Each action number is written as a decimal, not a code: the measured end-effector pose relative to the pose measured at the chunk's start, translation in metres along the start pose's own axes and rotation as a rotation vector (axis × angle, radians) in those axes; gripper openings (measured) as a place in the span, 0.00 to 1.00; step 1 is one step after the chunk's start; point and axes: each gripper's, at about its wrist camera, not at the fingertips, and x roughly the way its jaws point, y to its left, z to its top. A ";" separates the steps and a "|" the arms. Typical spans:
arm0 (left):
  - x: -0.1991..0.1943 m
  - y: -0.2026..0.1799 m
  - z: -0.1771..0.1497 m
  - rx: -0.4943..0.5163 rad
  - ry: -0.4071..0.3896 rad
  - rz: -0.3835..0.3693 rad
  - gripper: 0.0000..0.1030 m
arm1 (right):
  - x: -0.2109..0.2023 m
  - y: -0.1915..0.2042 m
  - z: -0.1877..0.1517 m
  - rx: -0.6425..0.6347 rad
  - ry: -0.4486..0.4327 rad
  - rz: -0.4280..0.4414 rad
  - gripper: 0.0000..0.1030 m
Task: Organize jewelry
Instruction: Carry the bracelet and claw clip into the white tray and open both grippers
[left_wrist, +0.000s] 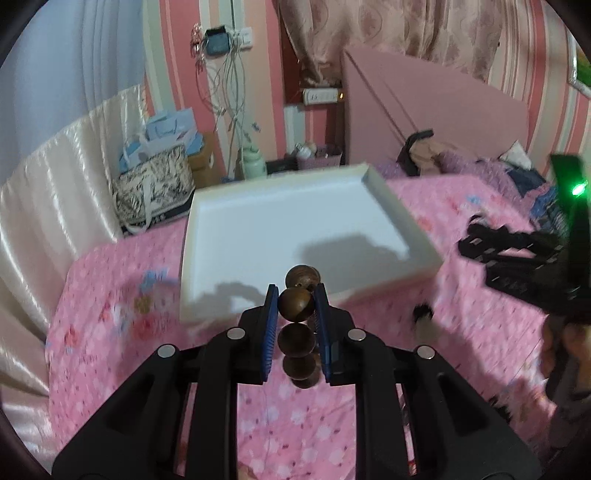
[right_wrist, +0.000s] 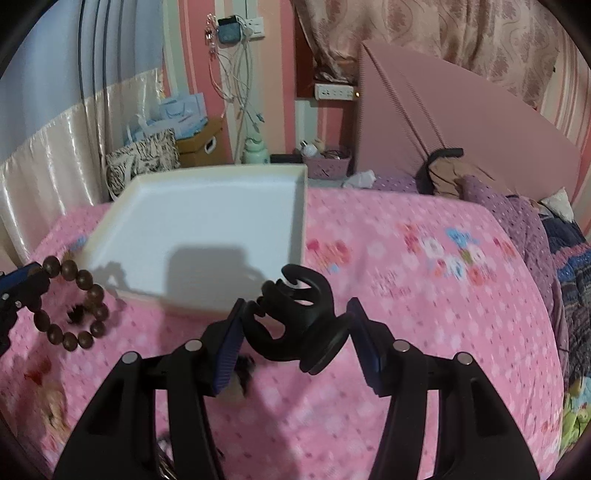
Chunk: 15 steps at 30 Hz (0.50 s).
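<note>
Showing the left gripper (left_wrist: 295, 306) clenched on one rigid bead of a brown wooden bead bracelet (left_wrist: 298, 325), dangling loosely before the white tray (left_wrist: 384, 192), while the right gripper (right_wrist: 295, 332) grips a stiff black plastic claw clip (right_wrist: 295, 317).

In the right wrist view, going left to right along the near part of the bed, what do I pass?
Left gripper → wooden bead bracelet → white tray → black hair claw in the right gripper → purple quilt.

Pink striped walls (left_wrist: 325, 122), patterned curtain (right_wrist: 443, 33), bed w/ pink floral sheet (right_wrist: 424, 277), padded headboard (left_wrist: 44, 192).
</note>
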 end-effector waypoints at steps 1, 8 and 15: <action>-0.001 0.002 0.012 -0.005 -0.009 -0.010 0.17 | 0.005 0.003 0.009 0.001 0.001 0.006 0.54; 0.037 0.013 0.065 -0.018 0.017 -0.025 0.17 | 0.047 0.021 0.052 0.012 0.030 0.008 0.54; 0.118 0.035 0.095 -0.063 0.080 -0.041 0.18 | 0.105 0.046 0.081 0.018 0.073 0.003 0.54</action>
